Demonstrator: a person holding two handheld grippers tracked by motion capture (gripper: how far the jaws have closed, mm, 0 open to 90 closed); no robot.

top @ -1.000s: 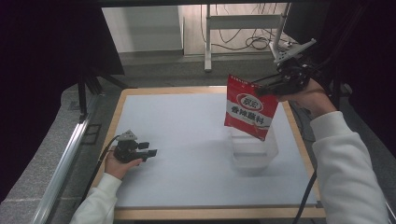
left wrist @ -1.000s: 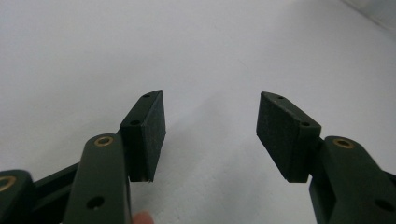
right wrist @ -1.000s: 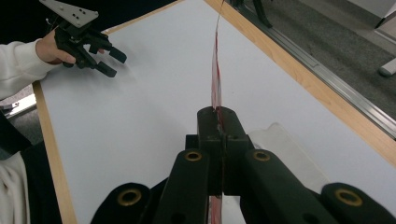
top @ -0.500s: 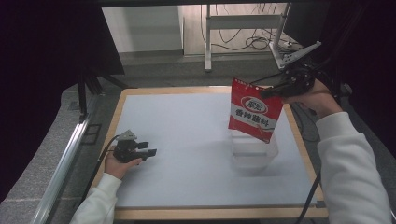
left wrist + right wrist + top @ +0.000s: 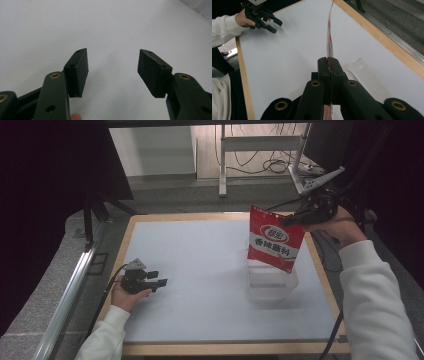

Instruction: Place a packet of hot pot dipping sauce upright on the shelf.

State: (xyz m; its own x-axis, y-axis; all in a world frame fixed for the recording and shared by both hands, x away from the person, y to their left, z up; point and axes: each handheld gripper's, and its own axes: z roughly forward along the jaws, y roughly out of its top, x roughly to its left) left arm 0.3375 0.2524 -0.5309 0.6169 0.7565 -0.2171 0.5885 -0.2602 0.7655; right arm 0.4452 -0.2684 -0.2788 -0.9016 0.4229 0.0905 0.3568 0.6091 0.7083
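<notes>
A flat red snack bag (image 5: 274,239) with white print hangs in the air at the right of the table, my right gripper (image 5: 289,220) shut on its upper right corner. In the right gripper view the bag (image 5: 329,42) is seen edge-on, rising from between the closed jaws. Under it stands a clear plastic container (image 5: 271,280), also seen as the container (image 5: 368,80) beneath the jaws. My left gripper (image 5: 161,278) rests low over the table's left side, open, with nothing between its pads (image 5: 80,70). From the right gripper view, the left gripper (image 5: 273,25) shows far off.
The work surface is a white board (image 5: 200,270) with a wooden rim (image 5: 320,270). Dark floor and a metal rail (image 5: 70,290) lie to the left. A metal stand (image 5: 260,150) and cables sit beyond the far edge.
The right hand has carried the red bag a little to the right and lower, closer over the clear container. The left hand has kept still.
</notes>
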